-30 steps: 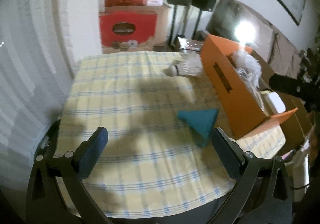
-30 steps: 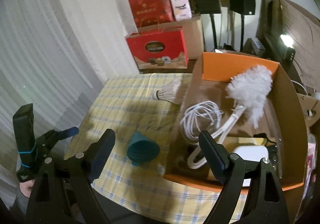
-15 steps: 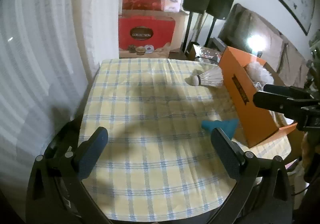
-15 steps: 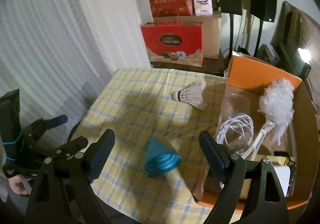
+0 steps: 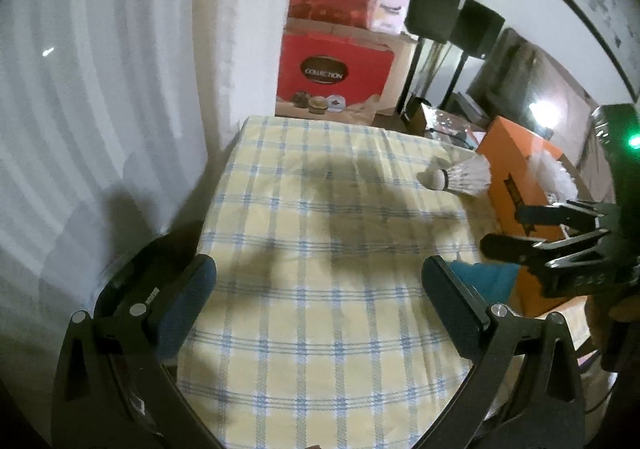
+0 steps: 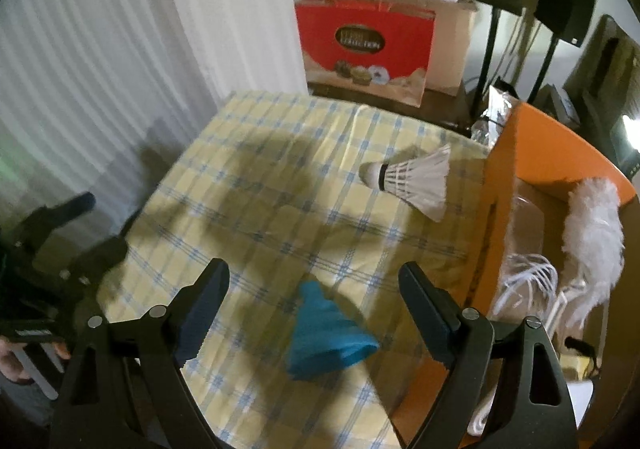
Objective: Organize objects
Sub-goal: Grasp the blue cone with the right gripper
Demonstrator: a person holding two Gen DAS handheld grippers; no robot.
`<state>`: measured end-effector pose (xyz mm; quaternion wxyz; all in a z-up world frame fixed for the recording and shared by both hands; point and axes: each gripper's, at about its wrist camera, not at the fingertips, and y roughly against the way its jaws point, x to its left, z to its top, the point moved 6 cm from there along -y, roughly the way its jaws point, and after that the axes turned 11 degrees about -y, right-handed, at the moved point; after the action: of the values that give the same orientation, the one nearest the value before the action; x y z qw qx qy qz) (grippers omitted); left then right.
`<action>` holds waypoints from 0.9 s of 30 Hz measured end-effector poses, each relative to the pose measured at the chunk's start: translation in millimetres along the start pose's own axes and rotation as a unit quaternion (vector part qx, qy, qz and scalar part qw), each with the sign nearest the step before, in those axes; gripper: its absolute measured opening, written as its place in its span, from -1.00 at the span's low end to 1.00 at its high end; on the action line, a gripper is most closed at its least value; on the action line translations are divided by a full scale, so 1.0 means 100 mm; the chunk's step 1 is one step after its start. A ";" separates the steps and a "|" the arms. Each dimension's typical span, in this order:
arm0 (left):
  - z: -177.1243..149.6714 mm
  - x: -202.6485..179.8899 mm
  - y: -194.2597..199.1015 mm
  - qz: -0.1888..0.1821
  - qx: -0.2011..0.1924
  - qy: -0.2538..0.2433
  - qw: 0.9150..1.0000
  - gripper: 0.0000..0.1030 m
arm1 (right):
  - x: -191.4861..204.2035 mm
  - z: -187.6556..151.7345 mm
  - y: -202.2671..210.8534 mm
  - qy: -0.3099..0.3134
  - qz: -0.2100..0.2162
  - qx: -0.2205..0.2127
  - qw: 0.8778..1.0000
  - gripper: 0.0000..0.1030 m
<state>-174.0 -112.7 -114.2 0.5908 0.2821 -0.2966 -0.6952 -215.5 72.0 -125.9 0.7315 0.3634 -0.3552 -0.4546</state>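
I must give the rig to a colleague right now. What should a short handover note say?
Left gripper: open, empty, over the checked tablecloth.
Right gripper: open, empty, just above the blue funnel.
Funnel and shuttlecock lie loose on the cloth, beside the orange box.
Done: white duster and white cable are in the box.
Left: probably box the funnel, then the shuttlecock.

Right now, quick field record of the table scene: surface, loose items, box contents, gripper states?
surface: table with yellow-blue checked cloth
loose items: blue cone-shaped object lying on its side; shuttlecock lying near the box
container: orange box, open, at the cloth's right edge
box contents: white feather duster, coiled white cable
left gripper: open, empty
right gripper: open, empty, cone-shaped object in line between its jaws
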 end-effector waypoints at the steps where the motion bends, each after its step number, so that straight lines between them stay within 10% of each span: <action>1: -0.01 0.02 -0.01 0.002 0.001 0.001 1.000 0.99 | 0.01 0.00 -0.07 0.006 -0.004 0.009 1.000 0.71; 17: -0.08 0.09 -0.19 -0.019 0.025 0.024 0.999 0.99 | 0.02 -0.33 -0.61 0.086 -0.063 0.118 0.987 0.61; 27: -0.02 -0.07 -0.24 -0.051 0.033 0.024 0.998 0.99 | -0.05 -0.44 -0.61 0.103 -0.071 0.125 0.984 0.02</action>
<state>-187.1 -102.8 -133.4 0.5517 0.3334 -0.2904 -0.7073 -205.1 66.4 -200.2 0.6791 0.5210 -0.3050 -0.4175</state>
